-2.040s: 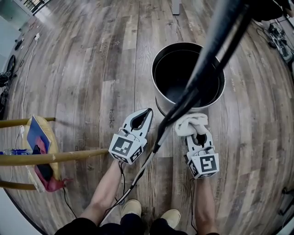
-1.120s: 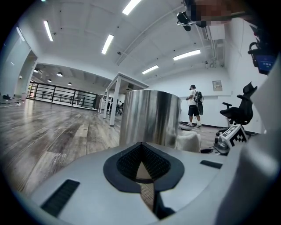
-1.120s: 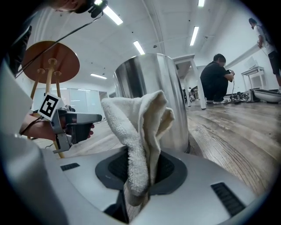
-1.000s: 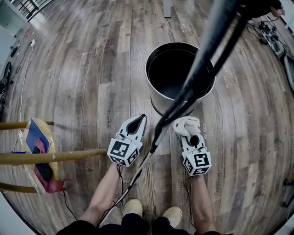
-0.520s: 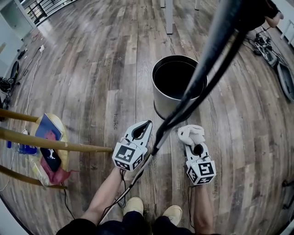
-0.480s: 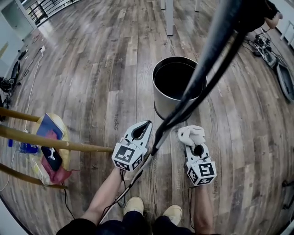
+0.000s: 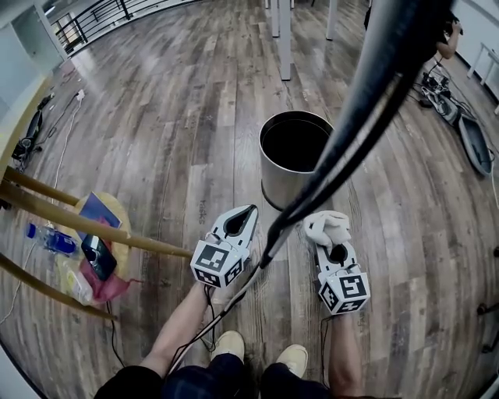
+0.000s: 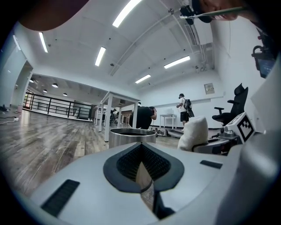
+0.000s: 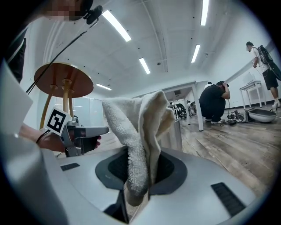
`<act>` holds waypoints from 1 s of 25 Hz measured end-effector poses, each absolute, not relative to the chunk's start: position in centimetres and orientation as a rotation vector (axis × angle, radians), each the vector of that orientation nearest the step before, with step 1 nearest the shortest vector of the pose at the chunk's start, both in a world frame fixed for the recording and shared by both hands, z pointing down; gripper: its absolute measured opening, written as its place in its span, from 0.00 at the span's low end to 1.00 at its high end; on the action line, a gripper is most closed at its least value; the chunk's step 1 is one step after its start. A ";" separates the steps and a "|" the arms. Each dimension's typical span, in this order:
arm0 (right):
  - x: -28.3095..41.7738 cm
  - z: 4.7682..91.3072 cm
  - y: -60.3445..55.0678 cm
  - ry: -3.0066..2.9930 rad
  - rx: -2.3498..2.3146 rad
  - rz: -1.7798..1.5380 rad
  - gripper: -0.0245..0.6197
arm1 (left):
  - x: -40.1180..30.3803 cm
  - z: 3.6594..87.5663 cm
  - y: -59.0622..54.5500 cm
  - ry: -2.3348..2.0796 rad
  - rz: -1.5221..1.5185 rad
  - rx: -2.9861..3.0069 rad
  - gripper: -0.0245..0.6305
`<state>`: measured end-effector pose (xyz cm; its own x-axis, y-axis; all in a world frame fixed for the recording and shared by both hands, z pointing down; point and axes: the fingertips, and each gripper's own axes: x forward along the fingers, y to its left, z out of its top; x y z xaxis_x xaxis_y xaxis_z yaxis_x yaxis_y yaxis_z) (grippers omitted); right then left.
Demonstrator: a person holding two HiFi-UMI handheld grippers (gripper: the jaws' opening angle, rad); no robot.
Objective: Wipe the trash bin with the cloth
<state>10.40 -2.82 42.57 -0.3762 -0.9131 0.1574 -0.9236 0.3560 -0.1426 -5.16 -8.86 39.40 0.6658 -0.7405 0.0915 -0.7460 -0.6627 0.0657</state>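
Wood-plank floor [image 7: 156, 117], grey-brown. White ceiling [image 8: 79, 48] with strip lights [image 8: 128, 12]. White table [image 8: 106, 118] mid-room; black railing [image 8: 52, 107] at far side, office chair [image 8: 239, 94] by wall.

Left hand-held gripper [image 7: 252, 210] and right hand-held gripper [image 7: 331, 236] are grey, black-padded

The left gripper [image 8: 141, 154] had its jaws together and empty, the trash bin [image 8: 131, 136] ahead, the cloth [image 8: 193, 132] rightward

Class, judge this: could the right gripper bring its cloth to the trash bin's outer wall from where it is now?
Probably yes. The right gripper, shut on the cloth, faces the trash bin with only wooden floor between them.
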 end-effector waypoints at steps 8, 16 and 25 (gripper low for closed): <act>10.9 40.6 -6.0 -2.549 1.725 0.271 0.18 | -5.1 37.0 -11.5 -1.283 0.041 2.774 0.03; 11.0 40.8 -11.1 -2.551 1.691 0.242 0.18 | -4.2 37.2 -15.6 -1.289 0.008 2.775 0.03; 11.1 42.1 -13.5 -2.543 1.693 0.248 0.18 | -4.4 39.7 -17.9 -1.300 0.039 2.756 0.03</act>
<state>11.08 -13.53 42.11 -0.3876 -0.9091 0.1528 -0.9215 0.3775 -0.0914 -4.39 -17.89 39.75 0.6366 -0.7686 0.0634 -0.7710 -0.6325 0.0746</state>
